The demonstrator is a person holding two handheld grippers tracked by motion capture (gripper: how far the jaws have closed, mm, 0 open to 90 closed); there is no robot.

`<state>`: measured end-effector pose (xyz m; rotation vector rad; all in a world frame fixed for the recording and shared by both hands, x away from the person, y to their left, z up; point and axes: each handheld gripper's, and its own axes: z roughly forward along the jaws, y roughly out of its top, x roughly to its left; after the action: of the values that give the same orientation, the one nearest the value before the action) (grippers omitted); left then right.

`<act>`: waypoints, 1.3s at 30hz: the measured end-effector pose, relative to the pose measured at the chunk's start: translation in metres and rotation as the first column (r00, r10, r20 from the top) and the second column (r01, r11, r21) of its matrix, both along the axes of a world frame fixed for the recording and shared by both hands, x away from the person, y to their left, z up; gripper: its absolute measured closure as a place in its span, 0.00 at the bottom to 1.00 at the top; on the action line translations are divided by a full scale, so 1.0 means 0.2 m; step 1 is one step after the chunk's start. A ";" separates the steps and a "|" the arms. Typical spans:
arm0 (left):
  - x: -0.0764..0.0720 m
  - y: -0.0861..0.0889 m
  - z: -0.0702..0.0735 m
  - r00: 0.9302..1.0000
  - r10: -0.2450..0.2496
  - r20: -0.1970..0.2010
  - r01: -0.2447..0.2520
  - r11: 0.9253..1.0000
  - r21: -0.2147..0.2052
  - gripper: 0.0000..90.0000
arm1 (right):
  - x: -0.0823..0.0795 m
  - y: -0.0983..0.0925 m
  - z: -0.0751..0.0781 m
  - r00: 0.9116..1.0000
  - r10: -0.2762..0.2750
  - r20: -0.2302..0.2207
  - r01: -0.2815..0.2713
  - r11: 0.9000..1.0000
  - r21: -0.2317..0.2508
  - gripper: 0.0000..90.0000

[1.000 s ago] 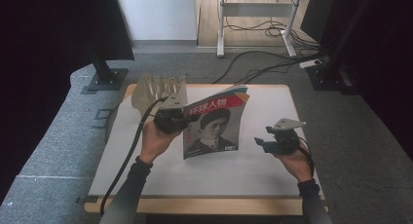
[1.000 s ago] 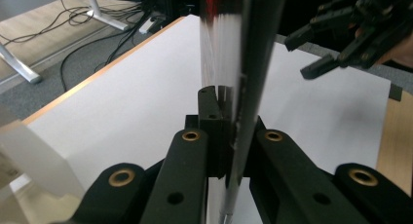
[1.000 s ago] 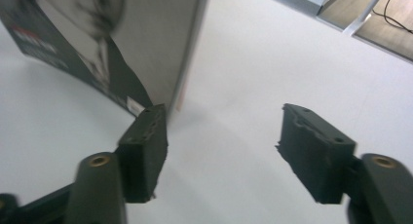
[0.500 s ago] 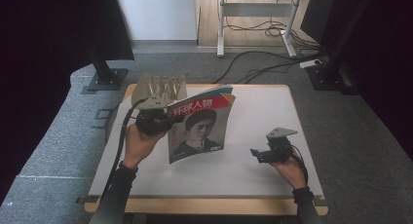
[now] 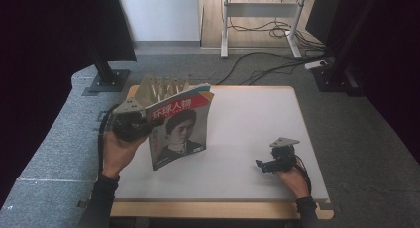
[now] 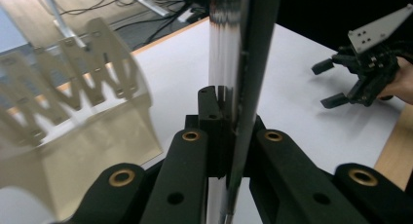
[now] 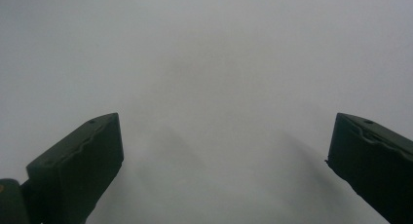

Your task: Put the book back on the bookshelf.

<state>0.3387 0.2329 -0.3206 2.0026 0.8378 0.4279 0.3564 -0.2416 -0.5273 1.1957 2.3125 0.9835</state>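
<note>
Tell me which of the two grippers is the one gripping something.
The left gripper: its jaws are clamped on the magazine, held upright off the table. The right gripper hangs open and empty.

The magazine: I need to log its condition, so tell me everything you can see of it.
The magazine is a thin, glossy issue with a red title band, white Chinese characters and a portrait on the cover. It is held upright and tilted above the white table, cover toward the person, closed. The left gripper clamps its left edge; in the left gripper view the edge sits pinched between the black jaws. A slotted wooden rack stands just behind it. No damage is visible.
</note>
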 end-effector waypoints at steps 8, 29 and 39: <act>-0.03 0.15 0.03 0.997 0.075 0.006 -0.075 0.997 -0.005 0.97 | 0.00 -0.01 -0.04 1.000 -0.016 -0.005 0.016 1.000 -0.005 0.00; 0.05 0.45 0.07 0.948 0.317 0.020 -0.317 0.948 -0.039 0.97 | 0.00 -0.01 -0.04 1.000 -0.017 -0.005 0.017 1.000 0.002 0.00; 0.23 0.42 0.04 0.927 0.375 0.020 -0.374 0.927 -0.030 0.97 | 0.00 -0.01 -0.04 1.000 -0.018 -0.007 0.018 1.000 0.003 0.00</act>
<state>0.3843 0.3160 -0.3134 1.8074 1.2104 0.6544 0.3565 -0.2428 -0.5360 1.2203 2.3025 0.9781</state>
